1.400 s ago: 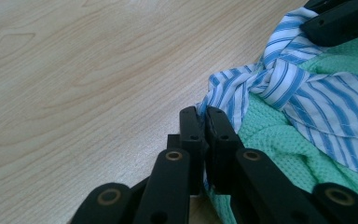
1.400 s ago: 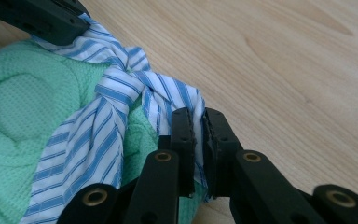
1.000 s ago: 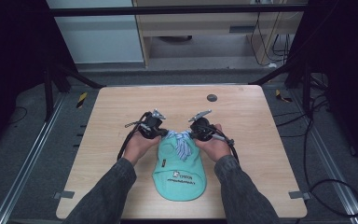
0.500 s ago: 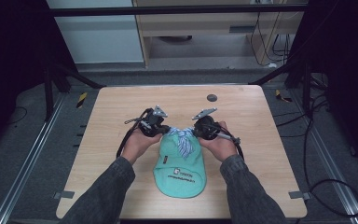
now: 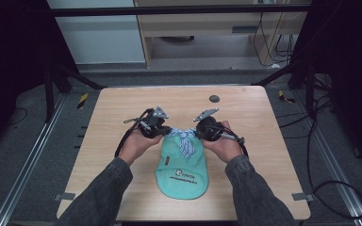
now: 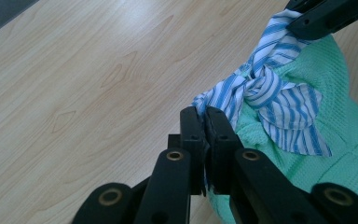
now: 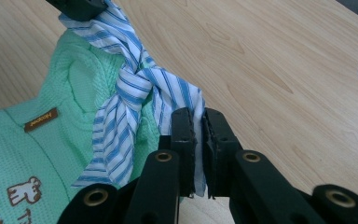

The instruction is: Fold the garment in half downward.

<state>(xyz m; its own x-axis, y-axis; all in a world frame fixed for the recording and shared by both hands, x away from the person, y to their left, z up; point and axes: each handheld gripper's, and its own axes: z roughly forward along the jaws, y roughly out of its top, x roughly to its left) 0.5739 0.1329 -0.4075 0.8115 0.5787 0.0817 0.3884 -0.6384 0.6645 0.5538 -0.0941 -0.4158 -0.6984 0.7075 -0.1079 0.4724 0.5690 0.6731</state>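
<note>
The green garment [image 5: 183, 165] lies at the tabletop's [image 5: 122, 108] six o'clock edge, its far end lifted. At its twelve o'clock end, the left gripper [image 6: 204, 122] and right gripper [image 7: 194, 122] are each clamped on the striped collar [image 5: 185, 139], either side of the knot [image 6: 256, 86]. The thin cloth could slip free if they pull unevenly. Farther, at one o'clock, sits a dark disc [image 5: 213, 98].

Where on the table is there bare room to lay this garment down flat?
Bare wood lies left of the left hand-held gripper, right of the right hand-held gripper, and beyond both toward the round dark spot. The near middle is crowded by the green garment and forearms.
</note>
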